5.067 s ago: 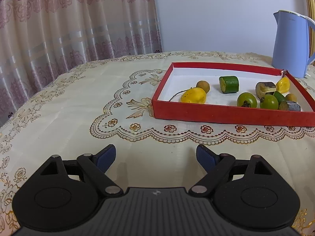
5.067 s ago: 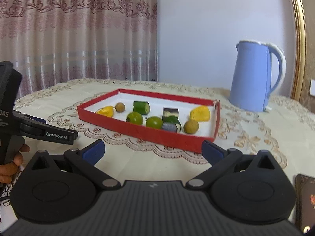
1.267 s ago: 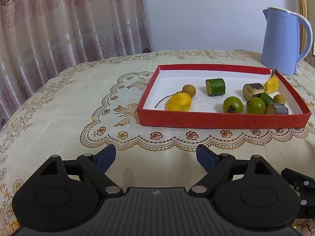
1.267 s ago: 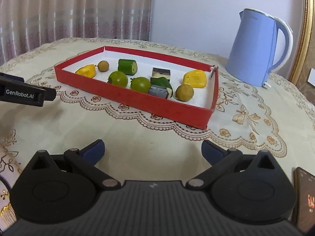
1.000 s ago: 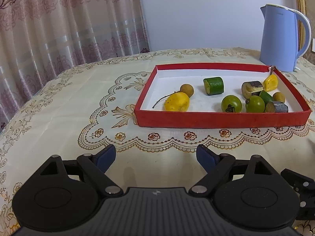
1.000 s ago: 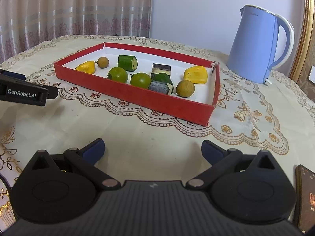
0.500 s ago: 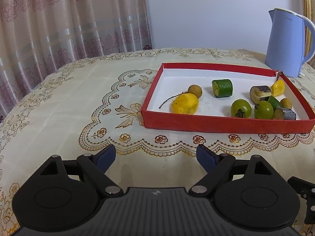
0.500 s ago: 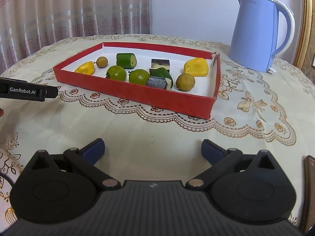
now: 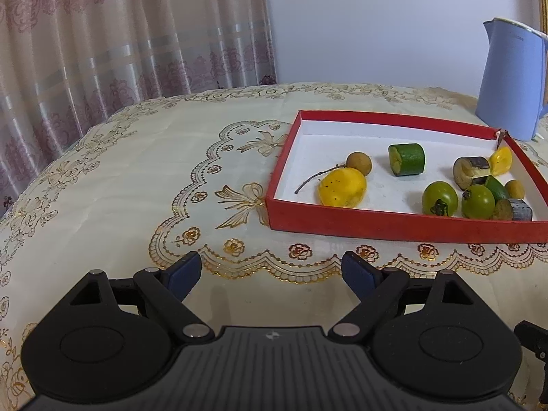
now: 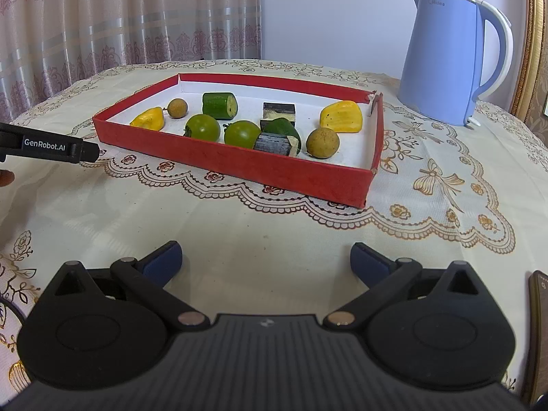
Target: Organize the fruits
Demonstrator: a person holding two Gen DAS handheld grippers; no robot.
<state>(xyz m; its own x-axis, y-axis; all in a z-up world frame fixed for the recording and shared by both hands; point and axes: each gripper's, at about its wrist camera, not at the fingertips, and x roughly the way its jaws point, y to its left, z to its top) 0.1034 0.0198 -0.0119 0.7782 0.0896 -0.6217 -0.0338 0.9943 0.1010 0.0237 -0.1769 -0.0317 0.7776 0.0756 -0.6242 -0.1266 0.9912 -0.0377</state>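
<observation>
The fruits (image 10: pixel 239 126) lie inside the red box (image 10: pixel 274 171) on the bench (image 10: pixel 257 233), near the blue kettle (image 10: pixel 445 65). Left tongs (image 9: pixel 270 270) and right tongs (image 10: pixel 265 258) are wide open, empty, in front of the red box.

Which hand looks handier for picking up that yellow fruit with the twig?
Probably the left. Its open claw faces the tray's near-left end, where the yellow fruit lies. From the right claw, that fruit sits at the far corner.

Pink patterned curtains (image 9: pixel 130 34) hung behind the table, beside a plain pale wall (image 9: pixel 376 24). Cream embroidered tablecloth (image 9: pixel 137 178) covered the tabletop. Gilt frame (image 10: pixel 529 34) stood at the right edge.
</observation>
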